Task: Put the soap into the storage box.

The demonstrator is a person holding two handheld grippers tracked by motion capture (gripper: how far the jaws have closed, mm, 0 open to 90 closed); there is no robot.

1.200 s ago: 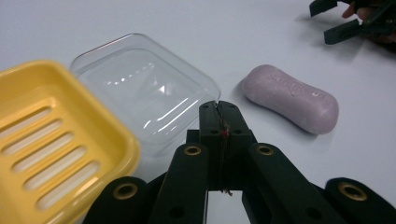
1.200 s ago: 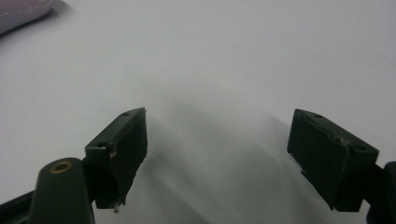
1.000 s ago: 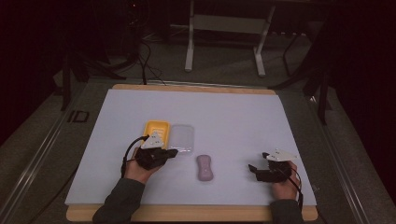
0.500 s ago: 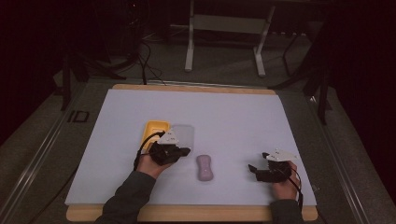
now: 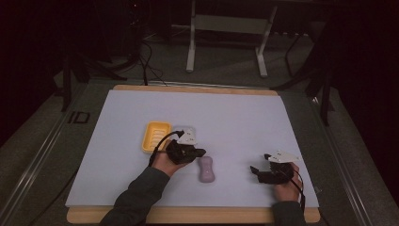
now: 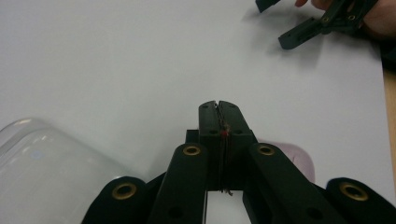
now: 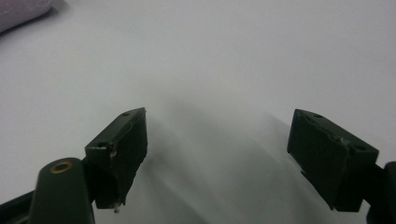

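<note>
A pink soap bar lies on the white mat, and a corner of it peeks from behind my left gripper's arms. The left gripper hovers just left of the soap and points right, its jaws pressed together with nothing between them. A yellow soap dish sits to its left, beside a clear plastic lid that the hand partly covers. My right gripper rests near the front right and stands open over bare mat, with the soap far off.
The mat lies on a wooden table whose front edge runs close to both forearms. Metal stand legs and cables stand on the dark floor beyond the far edge. My right gripper's jaws show far off in the left gripper view.
My left hand has slid to the right, from beside the yellow dish across the clear lid to the pink soap's left side. The right hand has stayed where it was.
</note>
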